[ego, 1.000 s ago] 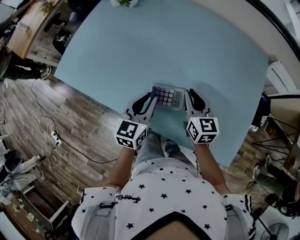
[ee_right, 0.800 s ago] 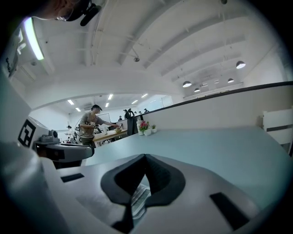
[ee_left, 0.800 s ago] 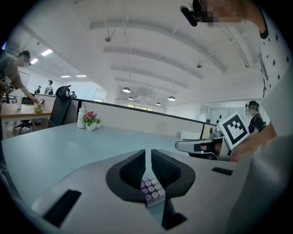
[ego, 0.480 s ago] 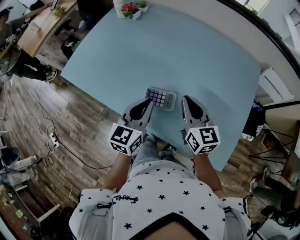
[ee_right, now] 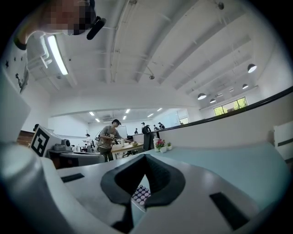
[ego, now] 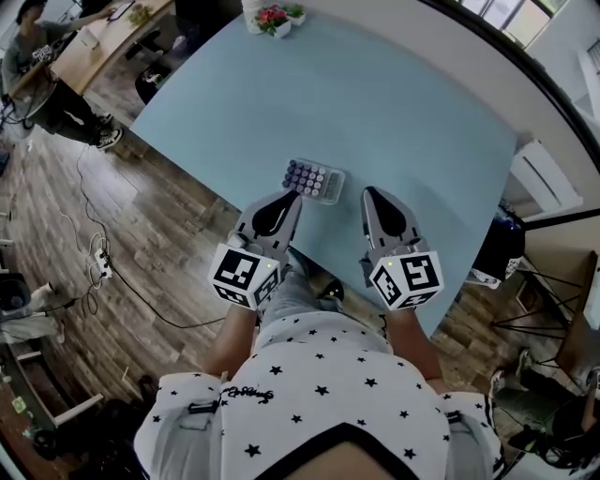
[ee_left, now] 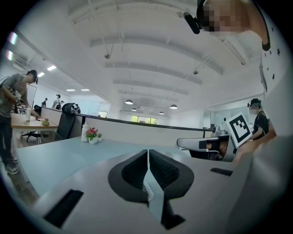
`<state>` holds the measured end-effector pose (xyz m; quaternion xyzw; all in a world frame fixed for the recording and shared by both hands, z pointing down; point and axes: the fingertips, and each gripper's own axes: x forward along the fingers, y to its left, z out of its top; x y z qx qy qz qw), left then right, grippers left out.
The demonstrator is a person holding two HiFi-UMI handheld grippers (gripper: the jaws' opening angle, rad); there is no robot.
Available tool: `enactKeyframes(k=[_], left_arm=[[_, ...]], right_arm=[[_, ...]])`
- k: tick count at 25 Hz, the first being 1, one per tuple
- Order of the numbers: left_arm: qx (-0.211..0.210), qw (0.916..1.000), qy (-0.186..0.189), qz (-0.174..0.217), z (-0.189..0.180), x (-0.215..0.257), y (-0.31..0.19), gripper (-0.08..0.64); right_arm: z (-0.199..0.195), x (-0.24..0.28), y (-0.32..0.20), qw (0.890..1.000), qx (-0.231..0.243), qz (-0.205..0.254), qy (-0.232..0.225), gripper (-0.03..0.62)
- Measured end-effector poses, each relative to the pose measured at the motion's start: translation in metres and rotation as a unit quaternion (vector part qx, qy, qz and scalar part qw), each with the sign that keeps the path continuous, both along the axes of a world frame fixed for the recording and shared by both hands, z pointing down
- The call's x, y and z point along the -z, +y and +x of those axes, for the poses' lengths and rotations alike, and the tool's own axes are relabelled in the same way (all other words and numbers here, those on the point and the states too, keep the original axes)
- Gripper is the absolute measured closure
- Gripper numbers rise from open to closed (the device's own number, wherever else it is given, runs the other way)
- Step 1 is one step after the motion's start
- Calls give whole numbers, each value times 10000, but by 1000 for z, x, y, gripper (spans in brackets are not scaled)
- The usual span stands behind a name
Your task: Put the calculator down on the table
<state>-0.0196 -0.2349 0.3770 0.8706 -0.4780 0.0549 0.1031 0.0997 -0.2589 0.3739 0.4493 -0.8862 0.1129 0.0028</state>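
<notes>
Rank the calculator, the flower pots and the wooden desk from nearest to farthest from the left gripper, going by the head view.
1. The calculator: flat on the table, just ahead of the left gripper and slightly to its right.
2. The flower pots: at the table's far edge.
3. The wooden desk: beyond the table, off to the far left.

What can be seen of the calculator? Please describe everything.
The calculator is a small pale grey slab, seemingly plastic, with rows of round purplish keys and a paler strip at one end. It lies flat on the light blue table, near the person's edge. The left gripper and the right gripper hang clear of it.
</notes>
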Motion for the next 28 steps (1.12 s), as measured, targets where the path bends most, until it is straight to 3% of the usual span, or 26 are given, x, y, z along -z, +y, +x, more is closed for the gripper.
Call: enactKeyframes(k=[10,28], left_arm=[[295,9994,-73,143,-9,12,22,523],[338,9994,33,77,-8,12,31,523]], right_arm=[[-7,12,20,9995,229,120,-170,597],[-8,14,29,9992,310,143,-221,597]])
